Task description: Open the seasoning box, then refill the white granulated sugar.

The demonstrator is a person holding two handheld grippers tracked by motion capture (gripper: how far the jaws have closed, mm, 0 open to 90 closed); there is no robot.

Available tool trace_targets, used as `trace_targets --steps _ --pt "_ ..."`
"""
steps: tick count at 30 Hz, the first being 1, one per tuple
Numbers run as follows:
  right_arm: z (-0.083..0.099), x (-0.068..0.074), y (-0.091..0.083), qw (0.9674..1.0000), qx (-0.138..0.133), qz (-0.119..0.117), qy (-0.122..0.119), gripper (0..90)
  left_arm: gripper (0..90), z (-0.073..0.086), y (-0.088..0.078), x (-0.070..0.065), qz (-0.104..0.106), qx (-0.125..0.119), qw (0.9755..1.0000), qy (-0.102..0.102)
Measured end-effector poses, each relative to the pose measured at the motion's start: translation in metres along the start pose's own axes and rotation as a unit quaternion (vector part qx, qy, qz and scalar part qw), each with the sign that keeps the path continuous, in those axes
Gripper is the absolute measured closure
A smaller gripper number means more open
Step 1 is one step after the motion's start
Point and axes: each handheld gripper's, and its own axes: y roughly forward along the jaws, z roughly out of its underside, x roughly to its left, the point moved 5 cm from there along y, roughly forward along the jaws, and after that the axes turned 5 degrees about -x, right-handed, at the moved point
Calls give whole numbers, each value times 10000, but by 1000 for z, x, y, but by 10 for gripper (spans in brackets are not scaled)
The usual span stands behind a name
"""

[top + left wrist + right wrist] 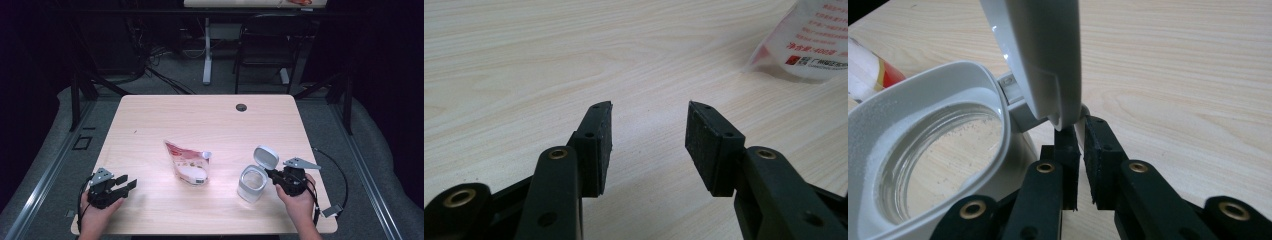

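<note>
Beside the pouch (187, 164), the jar (251, 183) stands open on the bench (210, 120); right gripper (1079, 150) fingers clamp its lid tab, left gripper (649, 140) fingers apart. Likely next: lifting the pouch to pour.

Pouch (809, 40) cut off at the right edge, its print too small to read; container (923, 150) cropped at left.
</note>
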Motion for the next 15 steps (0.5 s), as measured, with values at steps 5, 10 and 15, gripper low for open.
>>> trace_targets --steps 5,10,15 --pt "-2 0 2 10000 -4 -46 -22 836 538 0 0 0 10 3 10000 4" --pt "-2 -1 -6 9999 -105 -75 2 787 538 0 -1 1 -2 -26 10000 -13" --pt "3 -4 -26 9998 -121 83 -126 718 539 -1 -3 0 12 -28 10000 -5"
